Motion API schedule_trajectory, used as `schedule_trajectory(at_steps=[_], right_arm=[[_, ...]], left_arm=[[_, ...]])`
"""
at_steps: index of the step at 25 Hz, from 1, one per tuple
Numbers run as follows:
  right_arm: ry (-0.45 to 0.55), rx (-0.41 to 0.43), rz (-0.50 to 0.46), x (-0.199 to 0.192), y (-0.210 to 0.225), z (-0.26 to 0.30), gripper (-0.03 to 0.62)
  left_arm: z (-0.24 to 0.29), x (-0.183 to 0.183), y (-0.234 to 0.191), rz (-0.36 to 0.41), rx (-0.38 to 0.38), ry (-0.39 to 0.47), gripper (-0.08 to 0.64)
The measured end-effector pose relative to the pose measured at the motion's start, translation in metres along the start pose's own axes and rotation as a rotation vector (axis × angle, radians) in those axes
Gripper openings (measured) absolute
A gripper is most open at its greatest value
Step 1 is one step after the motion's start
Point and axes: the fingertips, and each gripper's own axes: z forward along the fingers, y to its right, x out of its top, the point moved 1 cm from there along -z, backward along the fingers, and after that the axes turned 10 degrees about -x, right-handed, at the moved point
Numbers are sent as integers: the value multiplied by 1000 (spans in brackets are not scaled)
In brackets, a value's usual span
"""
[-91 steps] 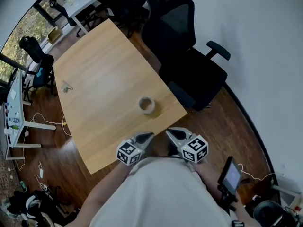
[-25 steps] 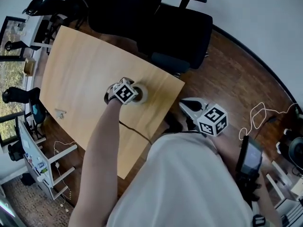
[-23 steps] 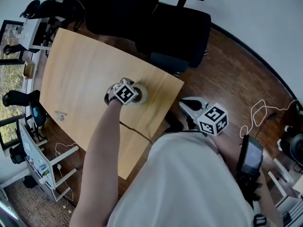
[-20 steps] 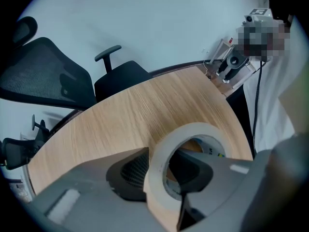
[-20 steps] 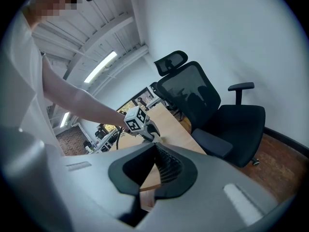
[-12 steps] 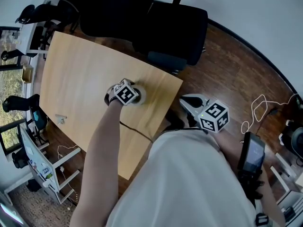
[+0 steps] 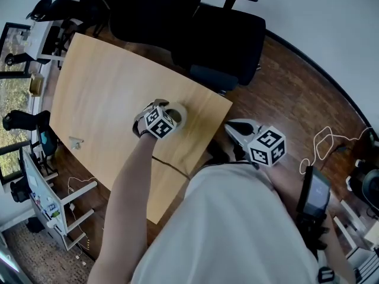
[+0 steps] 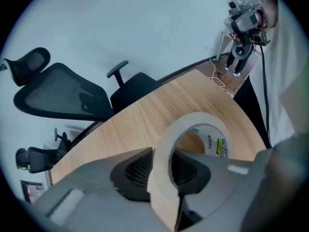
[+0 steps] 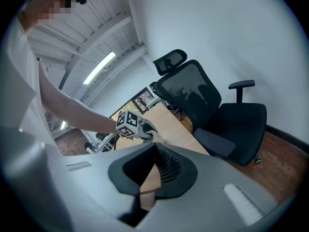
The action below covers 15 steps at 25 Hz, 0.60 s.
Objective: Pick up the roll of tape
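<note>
Your left fingers (image 8: 135, 170) have just been closing and now pinch the wall of the tape (image 8: 161, 158), one inside the ring, one outside, while your right fingers (image 9: 169, 166) are shut and empty, so next lift it off the bench (image 8: 145, 120).

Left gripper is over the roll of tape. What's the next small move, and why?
Probably a short, straight lift. The left gripper has just been closing, and its jaws pinch the wall of the roll of tape, one inside the hole and one outside. The roll is close to the table edge, so lifting seems safer than dragging.
</note>
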Motion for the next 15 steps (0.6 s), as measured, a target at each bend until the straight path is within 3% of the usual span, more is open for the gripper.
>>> schedule_trajectory(at_steps=[15], right_arm=[[-14, 80, -112, 12, -21, 11, 8]], left_arm=[[-100, 14, -8, -41, 459, 239, 97]])
